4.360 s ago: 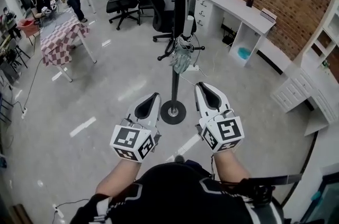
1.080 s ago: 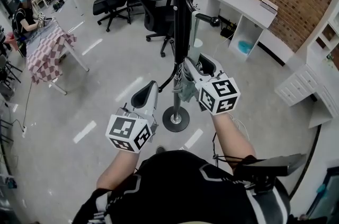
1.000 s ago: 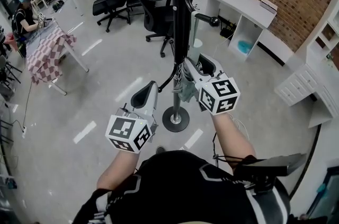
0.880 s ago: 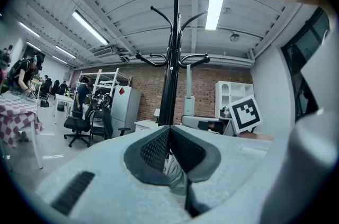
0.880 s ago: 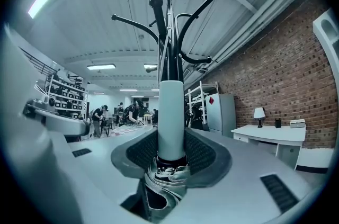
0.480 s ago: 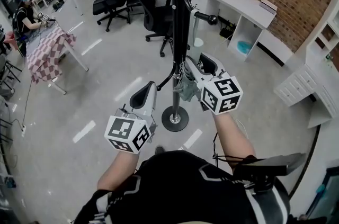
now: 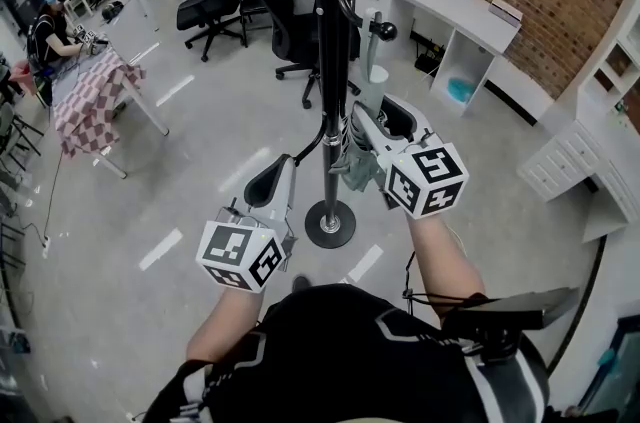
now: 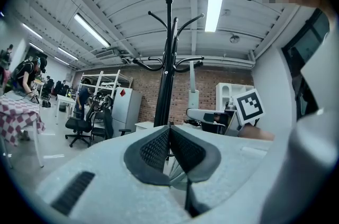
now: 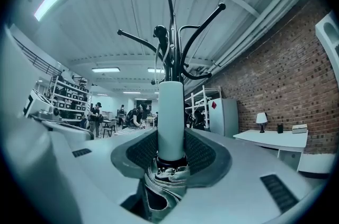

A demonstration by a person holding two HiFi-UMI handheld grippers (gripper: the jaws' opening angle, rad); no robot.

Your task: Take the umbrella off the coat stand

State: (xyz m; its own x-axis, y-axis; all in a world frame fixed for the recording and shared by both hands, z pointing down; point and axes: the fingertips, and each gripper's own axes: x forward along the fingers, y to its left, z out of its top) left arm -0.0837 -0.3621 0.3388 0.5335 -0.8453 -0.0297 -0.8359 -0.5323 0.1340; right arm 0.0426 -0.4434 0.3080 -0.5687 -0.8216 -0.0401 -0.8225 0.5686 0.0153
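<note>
A black coat stand (image 7: 325, 61) rises from a round base (image 7: 330, 223) on the grey floor. A folded grey-green umbrella (image 7: 350, 167) with a white handle (image 7: 372, 83) hangs just right of the pole. My right gripper (image 7: 370, 113) is shut on it, and in the right gripper view the white handle (image 9: 170, 119) stands upright between the pads above bunched fabric (image 9: 165, 181). The stand's hooks (image 9: 175, 43) curve overhead. My left gripper (image 7: 275, 183) hangs lower, left of the pole, shut on nothing (image 8: 169, 139). From there the stand (image 8: 168, 69) and my right gripper (image 8: 249, 106) show.
Black office chairs (image 7: 225, 6) stand behind the stand. A white desk (image 7: 455, 11) runs along the brick wall at the right, with white shelving (image 7: 590, 171) nearer. A checked table (image 7: 90, 86) and seated people (image 7: 50, 21) are at the far left.
At the earliest frame both grippers hung low and the umbrella hung free on the stand. Over the last second my right gripper has held the umbrella and eased slightly right of the pole.
</note>
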